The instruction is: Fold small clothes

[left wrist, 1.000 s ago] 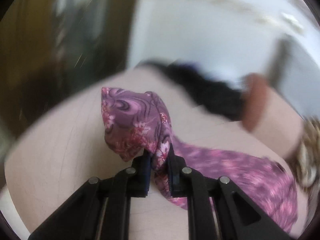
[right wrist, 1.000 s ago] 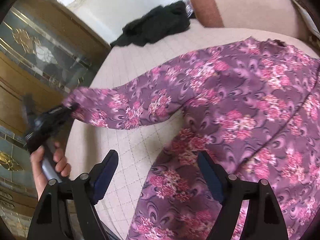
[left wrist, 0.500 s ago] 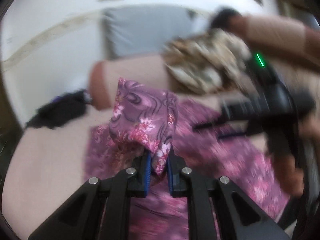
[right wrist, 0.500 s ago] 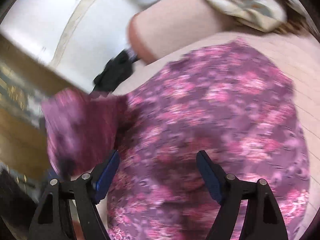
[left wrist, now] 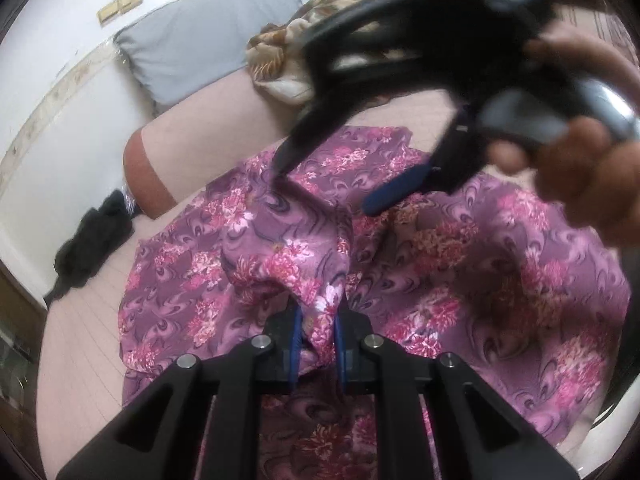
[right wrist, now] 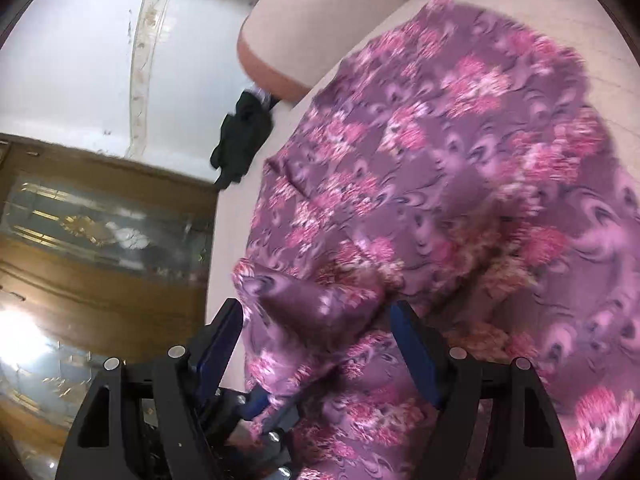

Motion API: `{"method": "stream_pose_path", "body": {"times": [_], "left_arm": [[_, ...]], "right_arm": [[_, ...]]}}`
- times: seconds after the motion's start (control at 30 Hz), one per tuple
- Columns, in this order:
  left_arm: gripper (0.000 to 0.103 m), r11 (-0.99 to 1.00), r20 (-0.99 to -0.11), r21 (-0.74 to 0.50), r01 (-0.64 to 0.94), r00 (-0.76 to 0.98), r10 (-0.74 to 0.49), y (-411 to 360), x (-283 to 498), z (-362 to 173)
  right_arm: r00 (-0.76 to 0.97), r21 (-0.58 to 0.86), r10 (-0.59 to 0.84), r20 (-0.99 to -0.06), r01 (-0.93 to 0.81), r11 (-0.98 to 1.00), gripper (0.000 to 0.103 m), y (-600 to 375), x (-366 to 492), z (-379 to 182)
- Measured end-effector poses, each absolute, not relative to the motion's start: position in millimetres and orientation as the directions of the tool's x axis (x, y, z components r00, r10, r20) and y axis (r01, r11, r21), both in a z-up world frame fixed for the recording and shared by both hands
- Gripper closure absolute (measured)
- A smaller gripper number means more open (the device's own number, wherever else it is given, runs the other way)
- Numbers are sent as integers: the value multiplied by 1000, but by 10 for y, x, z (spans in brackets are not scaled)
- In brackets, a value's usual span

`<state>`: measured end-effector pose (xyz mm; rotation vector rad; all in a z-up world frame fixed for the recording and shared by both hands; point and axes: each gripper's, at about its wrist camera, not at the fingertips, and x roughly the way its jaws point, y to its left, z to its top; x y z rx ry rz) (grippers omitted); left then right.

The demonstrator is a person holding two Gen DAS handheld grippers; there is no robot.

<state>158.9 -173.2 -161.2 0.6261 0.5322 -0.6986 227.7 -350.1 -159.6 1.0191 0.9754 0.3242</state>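
While left gripper (left wrist: 316, 326) clamps floral garment's (left wrist: 460, 280) sleeve | right gripper (right wrist: 316, 336) jaws apart, closing slightly | lay sleeve flat across body, then release.

Both wrist views look steeply down, close over the same floral garment (left wrist: 460, 280) (right wrist: 440, 160).

Grey pillow (left wrist: 200, 48); patterned blanket (left wrist: 288, 60); black cloth (left wrist: 92, 240); wooden cabinet (right wrist: 100, 248)

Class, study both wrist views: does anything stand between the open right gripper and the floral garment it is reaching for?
Nothing visible does. The right gripper hangs directly over the floral garment with only fabric between its fingers, while the left gripper pinches a fold.
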Motion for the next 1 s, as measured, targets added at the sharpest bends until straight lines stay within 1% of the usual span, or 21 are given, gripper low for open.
{"method": "stream_pose_path", "body": {"times": [0.07, 0.1, 0.13, 0.17, 0.23, 0.3, 0.33, 0.4, 0.43, 0.47, 0.5, 0.57, 0.63, 0.67, 0.73, 0.8, 0.83, 0.9, 0.93, 0.97, 1.0], "left_arm": [[90, 589, -633, 350, 728, 647, -424, -1732, 1568, -1591], [90, 590, -633, 348, 728, 647, -425, -1735, 1568, -1571], [90, 593, -631, 345, 728, 647, -427, -1733, 1567, -1539], [90, 595, -628, 337, 730, 645, -436, -1721, 1552, -1480], [90, 599, -594, 321, 734, 648, -476, -1687, 1462, -1296], [89, 599, -562, 297, 743, 644, -519, -1687, 1368, -1132], [85, 601, -555, 275, 751, 634, -539, -1706, 1322, -1074], [51, 594, -577, 219, 774, 594, -561, -1760, 1278, -1076], [32, 577, -602, 193, 793, 561, -569, -1790, 1257, -1125], [32, 555, -622, 182, 812, 532, -574, -1803, 1237, -1178], [32, 533, -644, 177, 828, 507, -574, -1802, 1225, -1220], [31, 522, -668, 142, 841, 470, -577, -1724, 1266, -1191], [31, 548, -650, 50, 835, 444, -617, -1553, 1405, -1020], [26, 576, -642, -5, 818, 438, -629, -1462, 1537, -922], [21, 644, -644, -84, 761, 451, -618, -1297, 1807, -817], [21, 713, -663, -174, 680, 455, -595, -1092, 2137, -802], [21, 756, -681, -220, 617, 457, -572, -955, 2345, -840], [21, 832, -717, -269, 485, 476, -509, -710, 2677, -941], [21, 865, -734, -282, 416, 486, -473, -575, 2824, -1006], [21, 887, -750, -285, 364, 491, -443, -477, 2950, -1065], [21, 911, -774, -281, 301, 490, -401, -365, 3085, -1148]], "right_arm": [[528, 813, 642, -556, 184, 553, 25, -3461, 2419, -1638], [518, 820, 657, -548, 179, 543, 44, -3437, 2459, -1664], [506, 838, 684, -526, 172, 518, 77, -3408, 2497, -1695], [492, 847, 702, -516, 172, 502, 84, -3375, 2515, -1702], [513, 836, 685, -517, 131, 533, 84, -3355, 2421, -1511], [571, 846, 672, -472, 79, 527, 84, -3425, 2241, -1302], [609, 851, 655, -447, 63, 522, 84, -3505, 2085, -1198], [665, 833, 598, -448, 67, 549, 84, -3655, 1781, -1129], [675, 821, 575, -462, 79, 566, 78, -3713, 1705, -1168], [672, 805, 552, -494, 114, 582, 66, -3763, 1646, -1283], [651, 790, 538, -535, 161, 591, 59, -3804, 1632, -1404], [607, 750, 491, -625, 294, 592, 59, -3896, 1566, -1654], [627, 779, 506, -593, 287, 557, 56, -3927, 1489, -1647], [639, 783, 502, -583, 276, 558, 45, -3928, 1452, -1589], [652, 767, 476, -590, 268, 583, 32, -3905, 1417, -1451], [631, 731, 457, -627, 275, 625, 32, -3849, 1439, -1368], [605, 690, 429, -671, 298, 659, 32, -3812, 1463, -1351], [549, 616, 380, -744, 347, 707, 32, -3772, 1504, -1399], [537, 608, 378, -754, 354, 711, 32, -3762, 1511, -1438], [540, 622, 390, -745, 354, 698, 36, -3733, 1492, -1473], [547, 640, 405, -733, 351, 683, 42, -3701, 1489, -1521]]}}
